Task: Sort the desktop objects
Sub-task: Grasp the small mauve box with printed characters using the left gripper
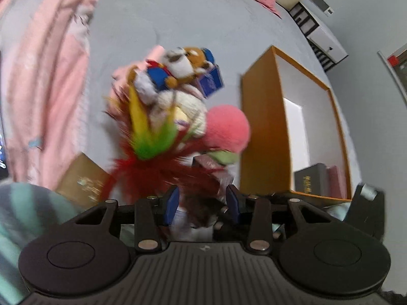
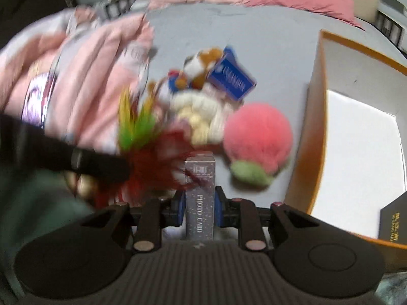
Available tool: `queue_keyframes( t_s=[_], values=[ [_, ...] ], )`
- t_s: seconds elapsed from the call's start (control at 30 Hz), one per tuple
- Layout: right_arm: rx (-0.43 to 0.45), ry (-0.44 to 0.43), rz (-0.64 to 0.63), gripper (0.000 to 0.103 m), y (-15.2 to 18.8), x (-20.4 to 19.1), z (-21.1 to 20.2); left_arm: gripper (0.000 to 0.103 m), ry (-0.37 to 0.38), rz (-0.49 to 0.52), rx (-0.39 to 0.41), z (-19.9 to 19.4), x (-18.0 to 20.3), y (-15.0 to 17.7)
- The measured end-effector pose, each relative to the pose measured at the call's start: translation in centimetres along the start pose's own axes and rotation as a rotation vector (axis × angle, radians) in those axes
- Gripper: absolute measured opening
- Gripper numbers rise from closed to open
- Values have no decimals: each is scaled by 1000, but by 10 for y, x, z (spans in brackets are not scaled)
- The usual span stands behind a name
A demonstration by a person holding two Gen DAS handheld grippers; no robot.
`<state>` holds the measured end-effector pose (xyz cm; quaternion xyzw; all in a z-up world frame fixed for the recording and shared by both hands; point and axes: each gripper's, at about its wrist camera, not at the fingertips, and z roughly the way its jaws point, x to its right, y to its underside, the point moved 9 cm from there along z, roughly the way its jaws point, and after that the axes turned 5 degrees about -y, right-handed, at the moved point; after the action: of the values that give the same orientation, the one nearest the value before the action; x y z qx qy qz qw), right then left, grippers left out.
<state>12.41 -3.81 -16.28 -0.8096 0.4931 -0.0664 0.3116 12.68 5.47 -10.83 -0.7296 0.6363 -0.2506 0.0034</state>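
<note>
Right gripper (image 2: pixel 199 200) pinching slim grey card box (image 2: pixel 200 198) by its long flat sides, low in right wrist view, just before feather toy (image 2: pixel 152 157), pink plush (image 2: pixel 258 137) and orange bin (image 2: pixel 318 127). Likely light, stiff cardboard, glossy, so prone to slipping; best gripped mid-length. Left gripper (image 1: pixel 202 203) half spread over feathers; hold unclear.

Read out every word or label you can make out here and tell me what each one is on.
"PHOTO CARD": on the grey speckled box between the right gripper fingers.
Smaller print above it: too blurred to read.
Blue box: white print, blurred.
Dark box in the orange tray: gold print, unreadable.
</note>
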Motion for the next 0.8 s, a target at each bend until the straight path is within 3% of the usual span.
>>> queue_keyframes(
  t_s=[0.23,0.33,0.6,0.8],
  values=[
    [-100,-27,7,24,36,17,-18,46,84,-38,-74,11,18,14],
    [-117,-16,-25,24,49,16,-27,51,101,-28,-109,19,30,24],
    [-129,-13,-82,25,62,8,-25,55,39,-45,-179,45,48,44],
    [-108,-64,-104,30,62,4,-35,55,11,-53,-216,57,55,52]
  ],
)
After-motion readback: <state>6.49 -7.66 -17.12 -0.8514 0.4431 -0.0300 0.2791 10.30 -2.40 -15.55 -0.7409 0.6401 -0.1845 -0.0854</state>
